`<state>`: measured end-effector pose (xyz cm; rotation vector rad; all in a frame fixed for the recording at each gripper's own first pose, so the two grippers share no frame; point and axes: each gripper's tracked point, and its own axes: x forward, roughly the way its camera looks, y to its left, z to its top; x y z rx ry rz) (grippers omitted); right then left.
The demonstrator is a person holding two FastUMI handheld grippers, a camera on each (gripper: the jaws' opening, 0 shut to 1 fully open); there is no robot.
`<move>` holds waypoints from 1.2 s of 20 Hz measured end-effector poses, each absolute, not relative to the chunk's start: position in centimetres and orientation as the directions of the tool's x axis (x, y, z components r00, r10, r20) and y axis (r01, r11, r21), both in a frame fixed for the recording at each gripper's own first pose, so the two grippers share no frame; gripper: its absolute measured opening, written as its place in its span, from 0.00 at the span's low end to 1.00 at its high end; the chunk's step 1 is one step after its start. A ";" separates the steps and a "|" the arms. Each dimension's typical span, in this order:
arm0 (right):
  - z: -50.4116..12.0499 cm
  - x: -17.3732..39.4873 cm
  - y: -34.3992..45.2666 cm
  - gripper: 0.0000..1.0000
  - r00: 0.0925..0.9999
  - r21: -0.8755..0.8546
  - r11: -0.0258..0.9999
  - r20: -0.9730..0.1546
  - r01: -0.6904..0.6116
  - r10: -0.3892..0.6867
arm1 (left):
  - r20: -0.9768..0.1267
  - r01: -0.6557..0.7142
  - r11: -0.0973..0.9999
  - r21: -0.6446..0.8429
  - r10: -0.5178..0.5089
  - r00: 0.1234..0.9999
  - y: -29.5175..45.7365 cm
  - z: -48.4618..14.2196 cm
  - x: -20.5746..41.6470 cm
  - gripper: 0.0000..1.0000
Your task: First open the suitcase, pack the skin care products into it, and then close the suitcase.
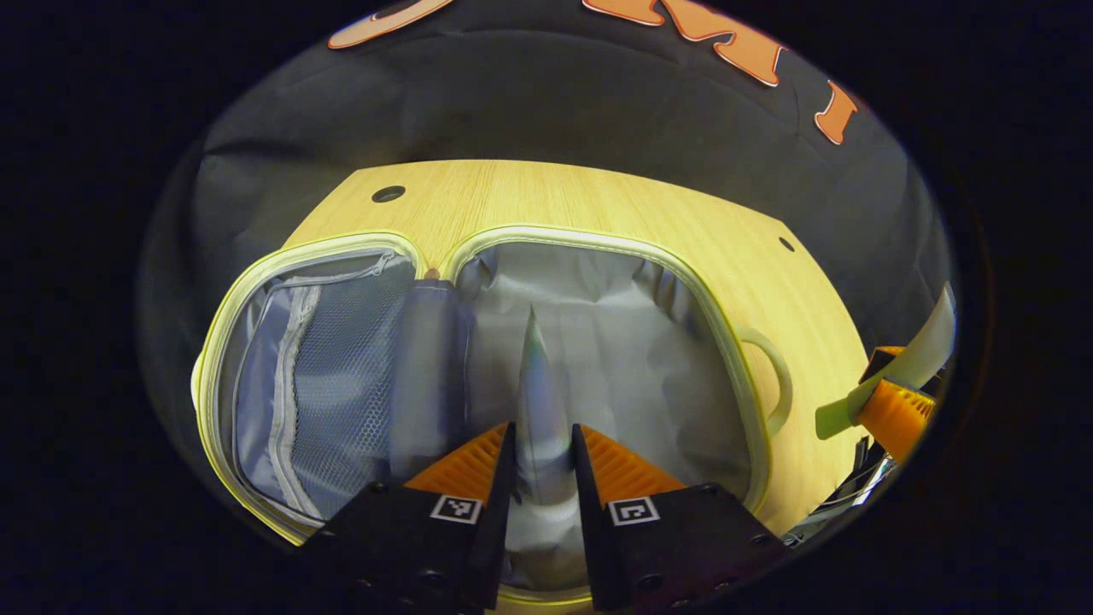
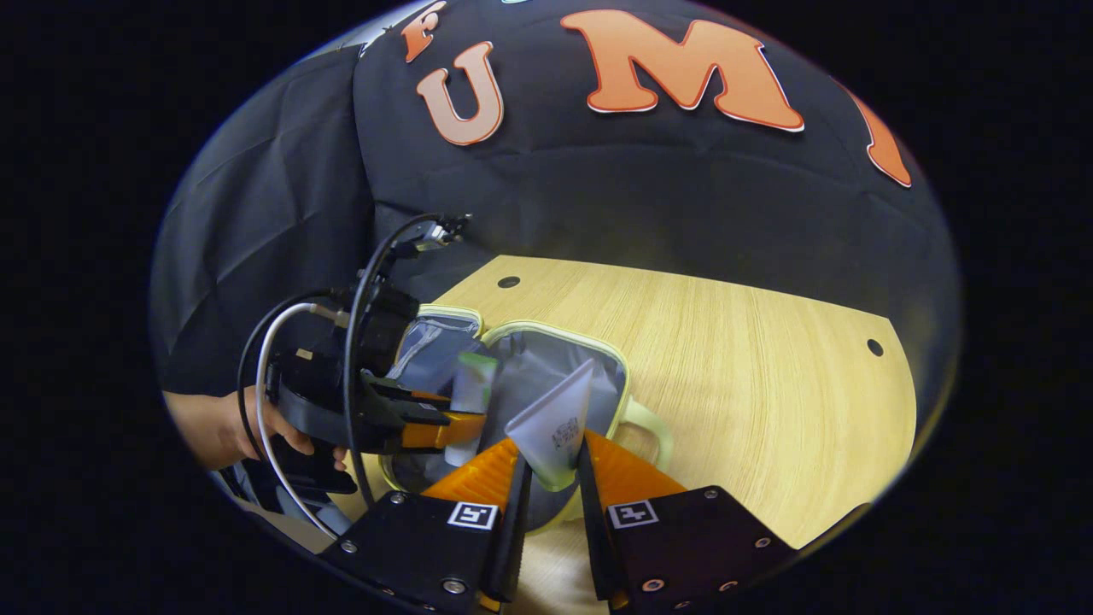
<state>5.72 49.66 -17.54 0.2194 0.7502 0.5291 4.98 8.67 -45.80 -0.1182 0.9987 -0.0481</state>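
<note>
In the left gripper view, the left gripper [image 1: 543, 444] sits nearest, its two fingers closed against a thin tube [image 1: 540, 401] seen edge-on, the tube's crimped end pointing away over the open suitcase [image 1: 478, 359]. The suitcase lies flat on the wooden counter [image 1: 598, 201] with both halves spread. The half under the tube is lined in plain grey fabric; the other half, to its left in this view, carries a mesh pocket [image 1: 341, 376] with a pale zip. A pale yellow-green rim runs round both halves, and a handle [image 1: 773, 380] of the same colour sticks out on the side toward the right of this view. At that edge of the view the tip of the right gripper [image 1: 892, 401] shows, with a pale flat tube end in it.

In the right gripper view, the right gripper [image 2: 551, 465] is closest, its fingers pinched on the lower end of a second tube [image 2: 559, 427], pale and flat, its wide crimped end raised and tilted over the near rim of the suitcase [image 2: 546, 363]. Just beyond and to the left in this view, the left gripper [image 2: 444, 427] hangs over the case interior holding its tube [image 2: 472, 393] upright, green cap end up; a hand [image 2: 230, 431] grips the device, with cables looping over it. Past the suitcase the bare counter [image 2: 726, 359] stretches to the black cloth wall [image 2: 640, 196]
</note>
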 end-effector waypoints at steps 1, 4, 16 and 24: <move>-17.8 5.6 50.0 0.33 0.602 0.376 0.847 -0.596 -0.375 0.531 | -0.832 -0.021 0.992 -0.125 -0.093 0.547 8.9 -45.9 5.2 0.41; -18.5 5.7 50.9 0.34 0.587 0.391 0.847 -0.611 -0.360 0.531 | -0.794 0.015 0.979 -0.201 -0.172 0.583 7.6 -44.2 4.9 0.52; -24.6 4.6 54.8 0.34 0.396 0.424 0.849 -0.754 -0.315 0.523 | -0.603 -0.127 0.990 -0.055 0.068 0.795 20.9 -35.8 1.2 0.95; -28.1 4.4 55.8 0.33 0.261 0.444 0.869 -0.832 -0.218 0.490 | -0.594 -0.340 0.940 -0.033 0.255 0.763 32.2 -35.0 -3.0 0.95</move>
